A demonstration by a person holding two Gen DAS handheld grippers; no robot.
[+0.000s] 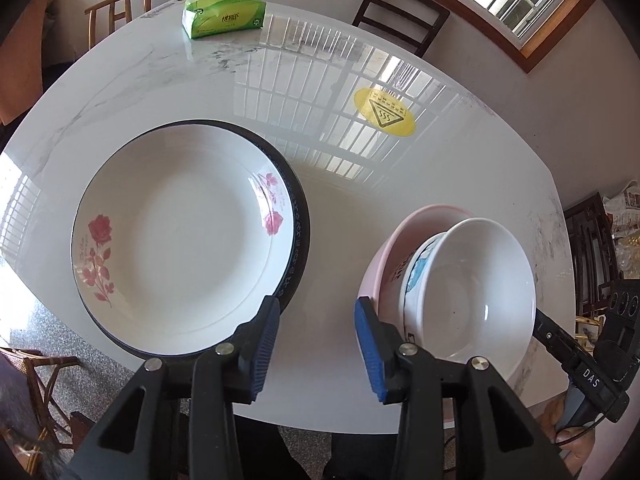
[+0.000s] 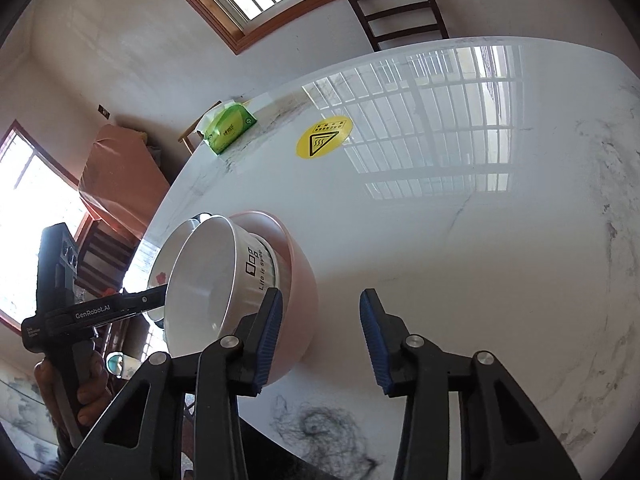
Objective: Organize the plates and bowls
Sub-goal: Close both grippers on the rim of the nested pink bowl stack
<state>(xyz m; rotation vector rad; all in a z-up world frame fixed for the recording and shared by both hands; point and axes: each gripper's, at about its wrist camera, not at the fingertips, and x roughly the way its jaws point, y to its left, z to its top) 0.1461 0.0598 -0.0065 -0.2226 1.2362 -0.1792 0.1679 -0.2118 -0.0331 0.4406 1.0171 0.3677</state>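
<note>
We look down along two hand-held tools over a glossy white marble bench (image 1: pixel 160 80). The left tool (image 1: pixel 316 344) has its blue pads apart with only bare bench between them. At about ten o'clock from it lies a white plate with pink roses (image 1: pixel 180 240), stacked on a dark-rimmed plate (image 1: pixel 298 236) that shows along its right and lower edge. At two o'clock from the same tool, a white bowl (image 1: pixel 472 292) with blue print and lettering sits tilted inside a pink bowl (image 1: pixel 400 240), near the bench's near edge.

The right tool (image 2: pixel 320 340) also has its pads apart, nothing gripped; its left pad stands just in front of the pink bowl, though we cannot tell if it touches. The left tool's black body appears at nine o'clock there, held by a hand (image 2: pixel 86 392).

Farther off, a green tissue pack (image 1: pixel 224 12) lies at twelve o'clock and a round yellow warning sticker (image 1: pixel 384 112) at one o'clock.
</note>
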